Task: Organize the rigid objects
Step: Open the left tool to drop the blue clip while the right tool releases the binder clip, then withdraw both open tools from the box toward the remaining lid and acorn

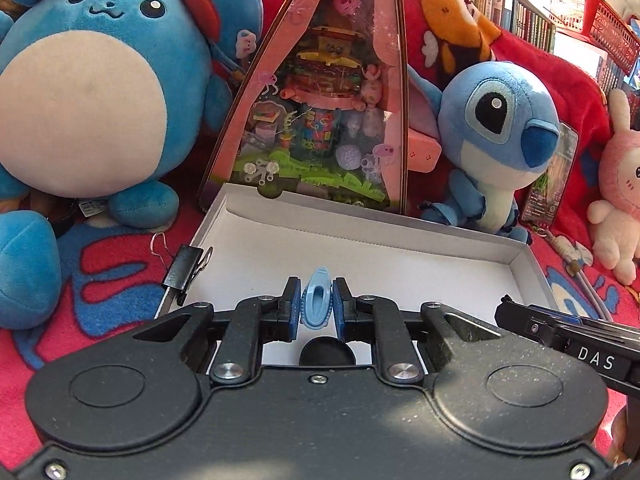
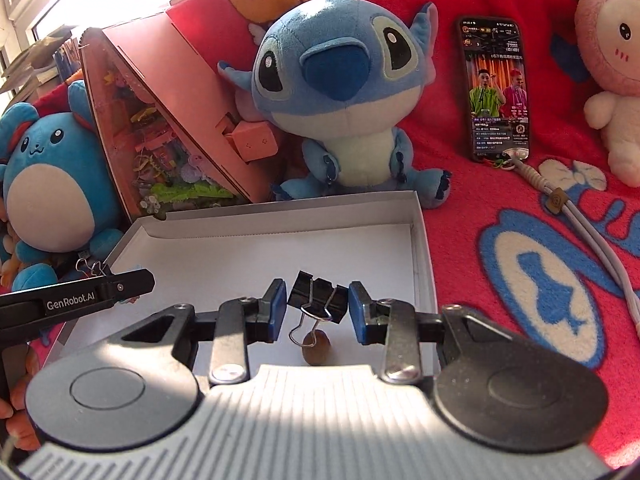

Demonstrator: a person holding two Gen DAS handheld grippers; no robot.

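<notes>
A shallow white cardboard box lies open on a red blanket. My left gripper is shut on a small light-blue plastic clip and hovers over the box's near part. My right gripper is shut on a black binder clip, its wire handles hanging down, also above the box. A black round piece lies in the box below the left gripper. Under the right gripper, a brown nut-like object rests on the box floor. Another black binder clip is clamped on the box's left wall.
Plush toys ring the box: a big blue round one, a blue alien one, a pink rabbit. A pink triangular toy package stands behind the box. A phone and cable lie at right.
</notes>
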